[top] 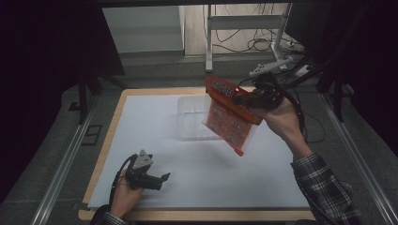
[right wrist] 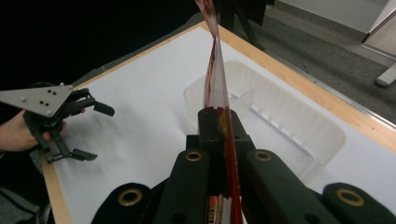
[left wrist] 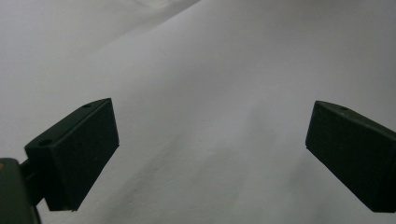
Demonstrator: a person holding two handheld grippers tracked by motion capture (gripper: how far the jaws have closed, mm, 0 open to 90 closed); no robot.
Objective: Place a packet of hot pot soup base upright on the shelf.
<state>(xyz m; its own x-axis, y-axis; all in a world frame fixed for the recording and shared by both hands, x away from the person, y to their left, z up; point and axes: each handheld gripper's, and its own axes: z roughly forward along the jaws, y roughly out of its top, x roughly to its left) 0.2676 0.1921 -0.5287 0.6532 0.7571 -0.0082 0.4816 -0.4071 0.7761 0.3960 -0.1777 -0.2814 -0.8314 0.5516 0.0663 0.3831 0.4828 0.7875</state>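
My right gripper [top: 240, 99] is lifted above the table's far right part, shut on the top edge of an orange-red snack packet [top: 228, 119]. The packet hangs tilted down toward the left, over the right side of a clear plastic container [top: 192, 119]. Seen edge-on in the right gripper view, the packet [right wrist: 215, 70] rises from between the shut jaws of that gripper [right wrist: 224, 126], with the container [right wrist: 280, 126] below it. My left gripper [top: 159, 180] rests near the table's front left, open. In the left gripper view its jaws [left wrist: 210, 154] stand wide apart with nothing between them.
White paper [top: 155, 154] covers a wooden tabletop [top: 105, 154]. Beyond the far edge, a metal stand [top: 209, 42] and cables [top: 253, 44] are on the floor. Dark curtains hang on both sides.
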